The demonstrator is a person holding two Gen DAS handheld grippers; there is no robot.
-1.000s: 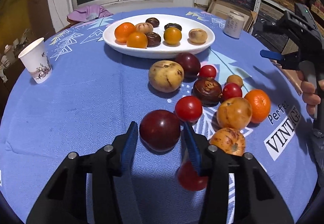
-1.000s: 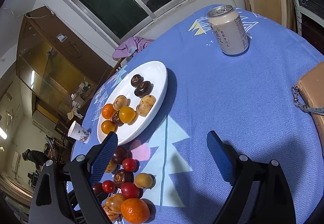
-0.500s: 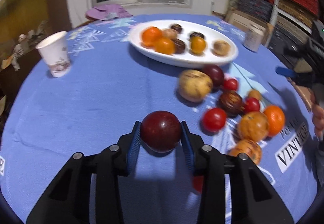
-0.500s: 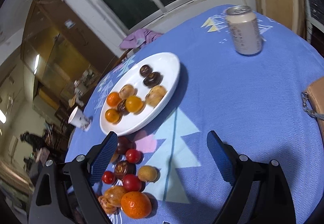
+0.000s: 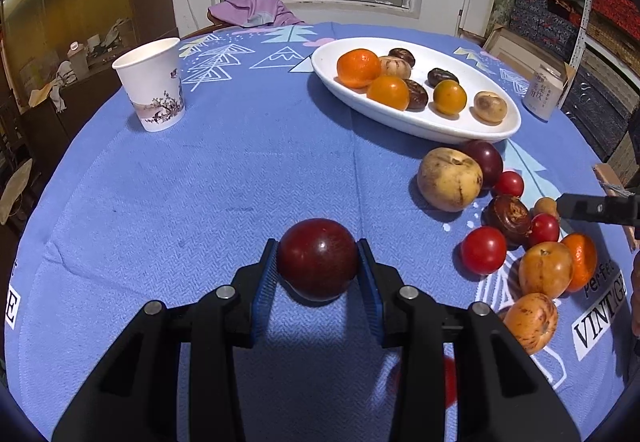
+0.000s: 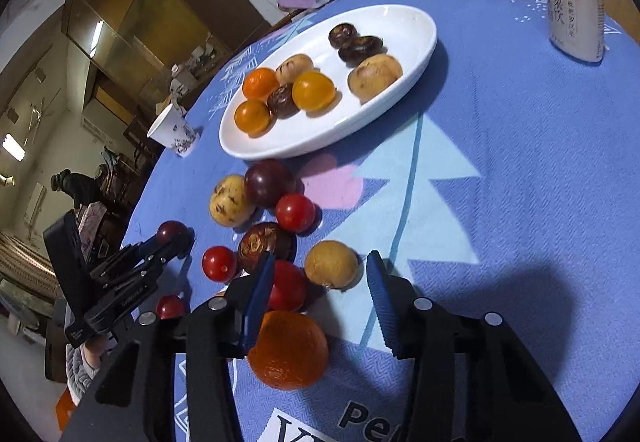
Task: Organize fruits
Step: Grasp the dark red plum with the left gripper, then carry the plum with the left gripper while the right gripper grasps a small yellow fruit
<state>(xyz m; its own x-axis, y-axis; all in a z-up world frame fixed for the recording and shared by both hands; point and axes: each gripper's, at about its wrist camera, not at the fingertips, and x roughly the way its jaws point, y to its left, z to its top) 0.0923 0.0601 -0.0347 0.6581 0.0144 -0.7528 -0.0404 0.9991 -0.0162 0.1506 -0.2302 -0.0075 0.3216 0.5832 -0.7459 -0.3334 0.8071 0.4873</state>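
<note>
Near the desk's (image 5: 240, 170) front edge, the left claw (image 5: 318, 274) grasps a dark plum (image 5: 318, 258); the right claw (image 6: 320, 282), just closing, stands released around a small brown fruit (image 6: 331, 264).

A wide stretch of bare blue tablecloth (image 5: 248, 178) lies open between the paper cup (image 5: 152, 84) on the left and the white plate (image 5: 416, 122) on the right, leaving a clear lane toward the plate's near rim. On the right, loose fruit (image 5: 448, 178) crowds the cloth just beside the plate, packed close with little gap between pieces, and more fruit fills much of the plate itself, though its near side has bare space. A can (image 6: 574, 22) stands well apart beyond the plate, with open cloth (image 6: 520, 146) around it.
</note>
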